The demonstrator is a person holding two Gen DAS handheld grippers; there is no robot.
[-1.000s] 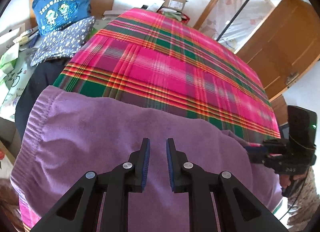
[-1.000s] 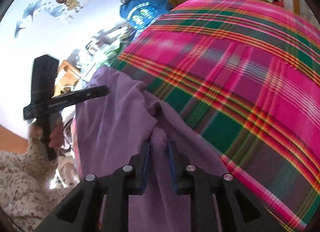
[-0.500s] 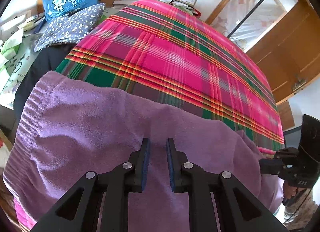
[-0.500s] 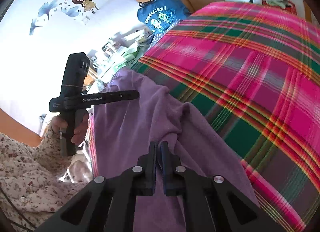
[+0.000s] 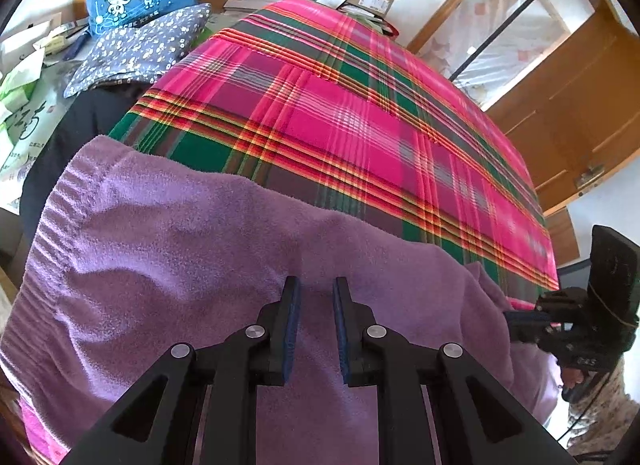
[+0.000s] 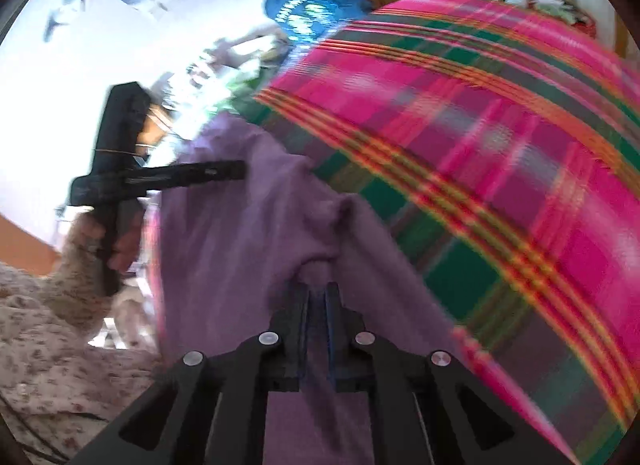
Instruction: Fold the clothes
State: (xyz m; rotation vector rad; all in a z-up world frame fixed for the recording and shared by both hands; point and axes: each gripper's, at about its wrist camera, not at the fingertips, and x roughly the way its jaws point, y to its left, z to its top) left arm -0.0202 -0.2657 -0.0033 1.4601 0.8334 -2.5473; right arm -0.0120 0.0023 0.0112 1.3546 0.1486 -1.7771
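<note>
Across the lower half of both views, the purple garment [image 5: 192,265] lies on the plaid bed cover [image 5: 360,137]. The right gripper [image 6: 318,297] pinches a fold, its jaws opening (risking a slipped fold); the left gripper [image 5: 314,297] hovers slightly spread, empty.

We hold the left tool [image 5: 314,293] angled downward, its two fingers parted by a narrow gap with nothing pinched between the pads. We hold the right tool [image 6: 319,291] at a similar downward angle; its jaws are opening from a near-closed position, and a fold of purple fabric [image 6: 248,249] sits between them. Our left hand [image 6: 116,237] grips its tool's handle, with a floral sleeve [image 6: 52,325] covering the forearm.
</note>
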